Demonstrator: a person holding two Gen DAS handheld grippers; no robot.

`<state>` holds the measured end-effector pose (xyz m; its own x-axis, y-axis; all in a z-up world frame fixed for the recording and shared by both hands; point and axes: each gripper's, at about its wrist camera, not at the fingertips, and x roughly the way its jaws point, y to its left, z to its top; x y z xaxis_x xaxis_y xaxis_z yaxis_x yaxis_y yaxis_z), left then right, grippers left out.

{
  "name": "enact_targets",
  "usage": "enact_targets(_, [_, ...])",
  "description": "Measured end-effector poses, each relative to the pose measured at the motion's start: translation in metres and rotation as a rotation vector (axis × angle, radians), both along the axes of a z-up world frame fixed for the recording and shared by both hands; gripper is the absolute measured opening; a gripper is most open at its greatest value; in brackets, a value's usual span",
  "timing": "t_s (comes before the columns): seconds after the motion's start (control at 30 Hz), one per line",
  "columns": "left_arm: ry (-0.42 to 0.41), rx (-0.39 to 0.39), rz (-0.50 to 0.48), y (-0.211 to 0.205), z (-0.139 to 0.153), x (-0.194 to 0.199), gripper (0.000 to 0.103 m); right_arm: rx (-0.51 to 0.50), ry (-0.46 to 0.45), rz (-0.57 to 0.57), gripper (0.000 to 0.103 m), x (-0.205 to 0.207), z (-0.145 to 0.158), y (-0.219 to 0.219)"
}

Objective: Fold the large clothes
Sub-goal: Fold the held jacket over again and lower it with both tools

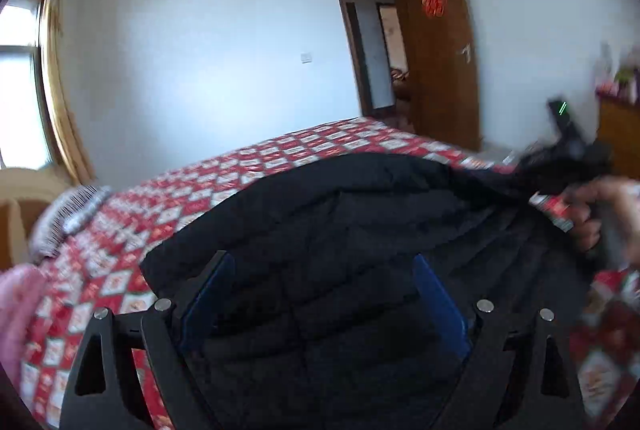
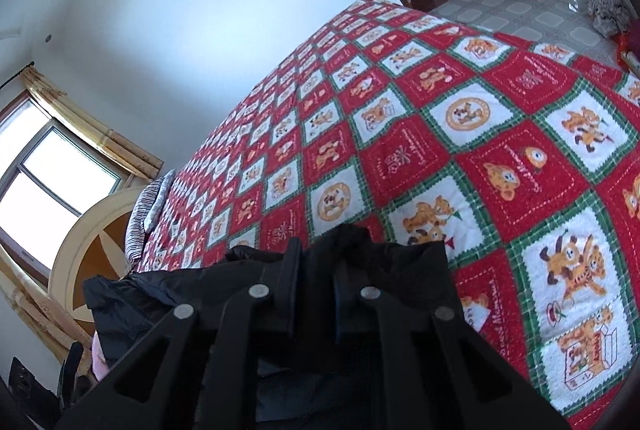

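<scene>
Your left gripper (image 1: pixel 324 270) has its jaws wide apart above the black coat (image 1: pixel 340 214). Its blue pads (image 1: pixel 212 294) stand on both sides of the quilted cloth, and they do not press on it. No cloth is held between them.

Your right gripper (image 2: pixel 316 262) has its jaws close together, clamped on a fold of the coat (image 2: pixel 400 270). The cloth bunches up between and around the two fingers. In the left wrist view you see this gripper (image 1: pixel 568 150) at the right edge, blurred, with your hand (image 1: pixel 600 214) on its handle, and the edge of the coat is pulled up toward it.

The coat lies on the bed (image 2: pixel 440 110), on the near part of it, over a red, white and green blanket (image 1: pixel 280 154) with a check pattern and bear pictures. The coat is spread wide in the left wrist view and one side rises toward the right gripper.

A striped pillow (image 2: pixel 148 206) lies at the far end of the bed, next to a cream headboard (image 2: pixel 80 230). Behind it are a window (image 2: pixel 48 182) and a yellow curtain (image 1: pixel 56 70). A brown door (image 1: pixel 440 50) stands open in the white wall beyond the bed.
</scene>
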<state>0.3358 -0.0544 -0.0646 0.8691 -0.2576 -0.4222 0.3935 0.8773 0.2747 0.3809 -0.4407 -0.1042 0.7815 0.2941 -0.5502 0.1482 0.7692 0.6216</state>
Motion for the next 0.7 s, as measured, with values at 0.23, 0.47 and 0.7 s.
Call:
enact_targets(0.23, [-0.006,0.125,0.177,-0.024,-0.071,0.055,0.097,-0.275,-0.173,-0.043,0.081,-0.029,0.045,0.047])
enact_targets(0.47, [0.22,0.03,0.211,-0.007,-0.095,0.109,0.102,-0.592,-0.189,0.164,0.081,-0.018,0.033,0.143])
enact_targets(0.7, [0.31,-0.021,0.24,-0.004,-0.107,0.119,0.102,-0.506,0.04,0.197,0.077,0.028,-0.023,0.126])
